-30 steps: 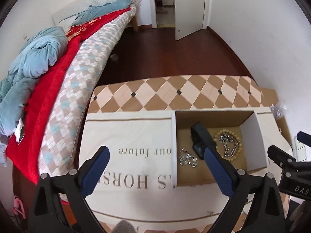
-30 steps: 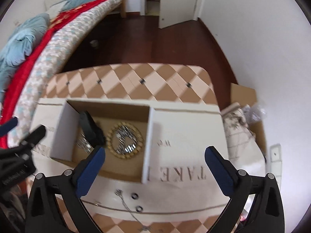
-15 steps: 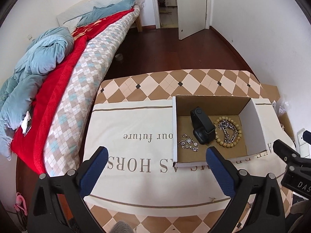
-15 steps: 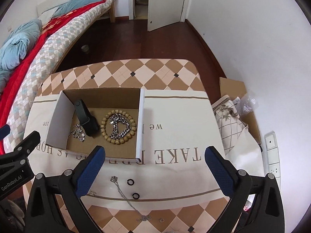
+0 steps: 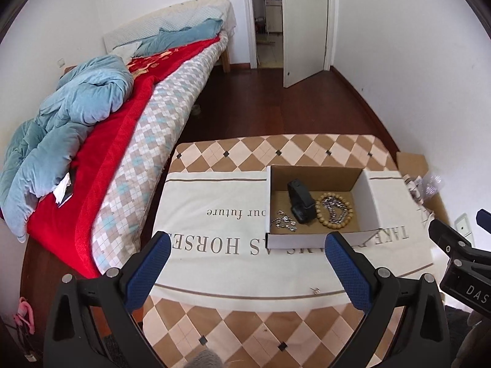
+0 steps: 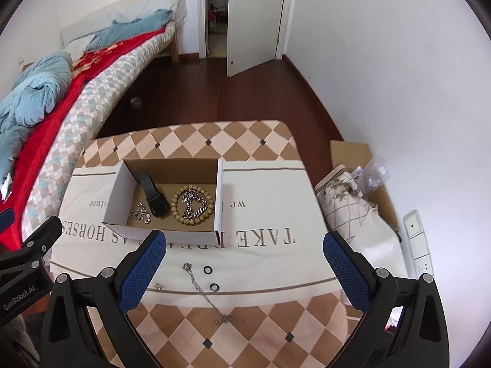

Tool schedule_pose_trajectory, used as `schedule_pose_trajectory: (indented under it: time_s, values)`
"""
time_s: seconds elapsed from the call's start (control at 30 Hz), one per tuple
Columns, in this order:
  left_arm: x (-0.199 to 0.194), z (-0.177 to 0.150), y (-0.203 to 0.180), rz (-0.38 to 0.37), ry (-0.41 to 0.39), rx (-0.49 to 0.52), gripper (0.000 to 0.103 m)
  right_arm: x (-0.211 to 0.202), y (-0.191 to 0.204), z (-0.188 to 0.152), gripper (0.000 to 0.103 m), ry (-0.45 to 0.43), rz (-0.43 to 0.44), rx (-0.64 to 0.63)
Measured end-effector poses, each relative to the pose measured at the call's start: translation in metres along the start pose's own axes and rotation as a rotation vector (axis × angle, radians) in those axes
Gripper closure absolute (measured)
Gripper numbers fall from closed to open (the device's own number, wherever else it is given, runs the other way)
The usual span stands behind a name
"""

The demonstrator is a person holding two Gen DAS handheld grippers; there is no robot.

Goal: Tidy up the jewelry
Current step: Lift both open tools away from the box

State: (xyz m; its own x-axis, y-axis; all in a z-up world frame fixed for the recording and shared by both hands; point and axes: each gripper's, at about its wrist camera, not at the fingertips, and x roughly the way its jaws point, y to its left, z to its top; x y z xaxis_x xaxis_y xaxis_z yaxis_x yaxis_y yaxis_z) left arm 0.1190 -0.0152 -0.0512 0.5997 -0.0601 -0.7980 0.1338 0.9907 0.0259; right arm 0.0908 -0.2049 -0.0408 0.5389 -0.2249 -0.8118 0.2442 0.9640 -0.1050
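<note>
An open cardboard box sits on a cream printed cloth on the table. Inside lie a black wristband, a wooden bead bracelet around a silver chain, and a small silver piece. In the right wrist view, a thin silver necklace, two black rings and a small earring lie on the cloth in front of the box. My left gripper and right gripper are both open and empty, held above the table's near edge.
A bed with red and blue blankets runs along the left. An open door is at the back. Cardboard, a patterned bag and bubble wrap lie on the floor to the right, by the white wall.
Both grippers have pulled back and up from the box; the view now takes in the whole table and more of the room. Both stay open.
</note>
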Motion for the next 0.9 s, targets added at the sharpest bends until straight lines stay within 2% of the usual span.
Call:
schedule_pose_trajectory:
  time_s: [0.33,0.43,0.9]
  values:
    - [-0.064,-0.002,-0.003,-0.037,-0.074,-0.014,0.001,-0.076,-0.012,-0.007,0.0,-0.11,0.011,0.012]
    - [-0.077,-0.005,-0.007,-0.044,-0.073,-0.009,0.001,-0.094,-0.015,-0.008,0.0,-0.134,0.014,0.018]
    - [-0.112,-0.011,-0.006,-0.058,-0.103,-0.049,0.001,-0.135,-0.027,-0.018,0.0,-0.18,0.025,0.035]
